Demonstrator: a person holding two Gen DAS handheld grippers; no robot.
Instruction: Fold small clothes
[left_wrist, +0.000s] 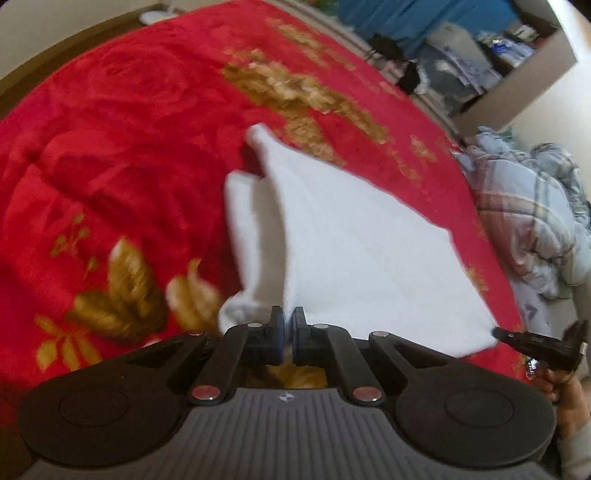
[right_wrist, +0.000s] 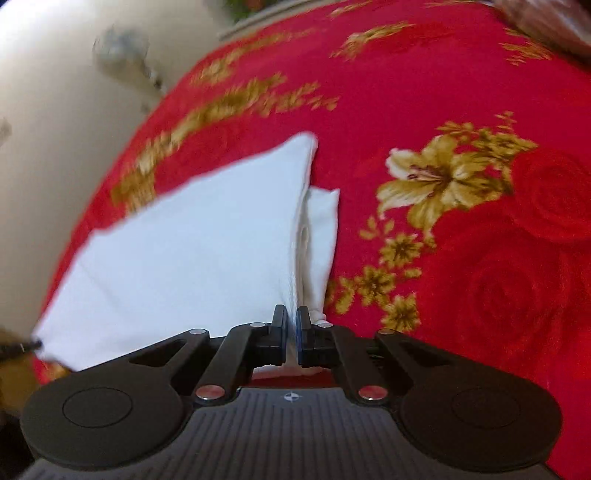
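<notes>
A small white garment (left_wrist: 354, 240) is held stretched above a red floral blanket (left_wrist: 129, 147). My left gripper (left_wrist: 289, 325) is shut on one near corner of it. My right gripper (right_wrist: 291, 325) is shut on the other near corner, and shows at the right edge of the left wrist view (left_wrist: 496, 332). In the right wrist view the white garment (right_wrist: 192, 243) spreads to the left, with a folded flap hanging under it at the right. The left gripper's tip shows at the far left of that view (right_wrist: 37, 345).
The red blanket (right_wrist: 480, 258) with gold flowers covers the bed. A crumpled plaid quilt (left_wrist: 535, 221) lies at the bed's right edge. A shelf unit with clutter (left_wrist: 498, 55) stands behind. A pale wall (right_wrist: 55, 129) is beside the bed.
</notes>
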